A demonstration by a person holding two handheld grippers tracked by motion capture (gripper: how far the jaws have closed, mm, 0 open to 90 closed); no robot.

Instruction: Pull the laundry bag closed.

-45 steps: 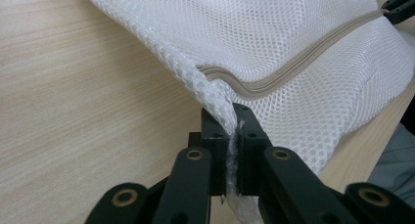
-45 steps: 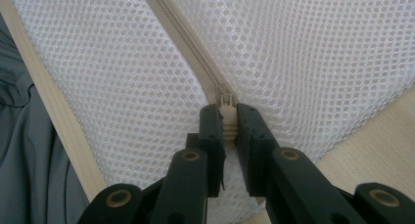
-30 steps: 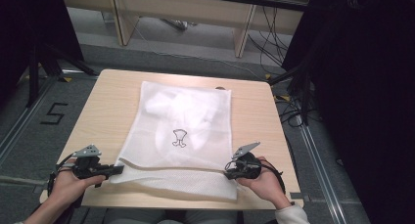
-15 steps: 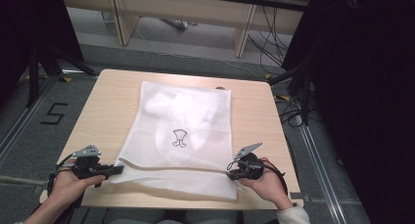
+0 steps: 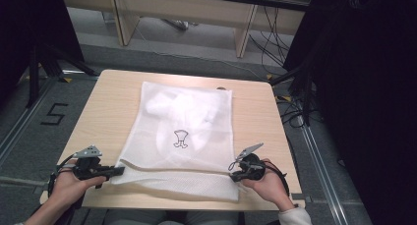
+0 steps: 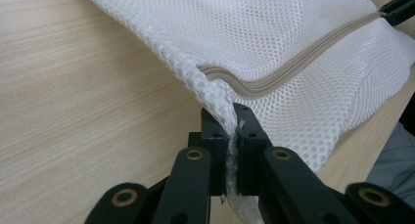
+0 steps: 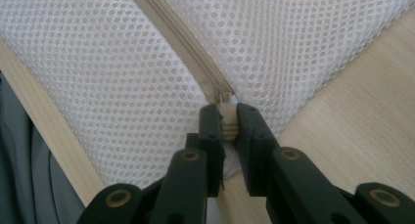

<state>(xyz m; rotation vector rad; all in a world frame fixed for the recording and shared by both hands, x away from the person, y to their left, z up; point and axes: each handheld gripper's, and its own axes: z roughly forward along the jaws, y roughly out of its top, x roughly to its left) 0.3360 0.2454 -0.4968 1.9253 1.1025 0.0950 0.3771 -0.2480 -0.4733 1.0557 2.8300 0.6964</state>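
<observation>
A white mesh laundry bag (image 5: 182, 136) lies flat across the middle of a light wooden table (image 5: 108, 107), its zipped edge (image 5: 172, 167) nearest the person. At that edge's left end, the left gripper (image 6: 232, 131) has its jaws closed tight on a pinched fold of the mesh. At the right end, the right gripper (image 7: 228, 123) clamps the beige zipper pull (image 7: 226, 117), jaws pressed together around it. Pale fabric with a small dark emblem (image 5: 181, 138) shows through the mesh.

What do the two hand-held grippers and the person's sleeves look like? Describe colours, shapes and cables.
Both grippers, left and right, are black, with two flat jaws on brass-riveted links. Each carries a grey three-cornered plate and trails a thin black cable. A pale sleeve covers the right wrist.
</observation>
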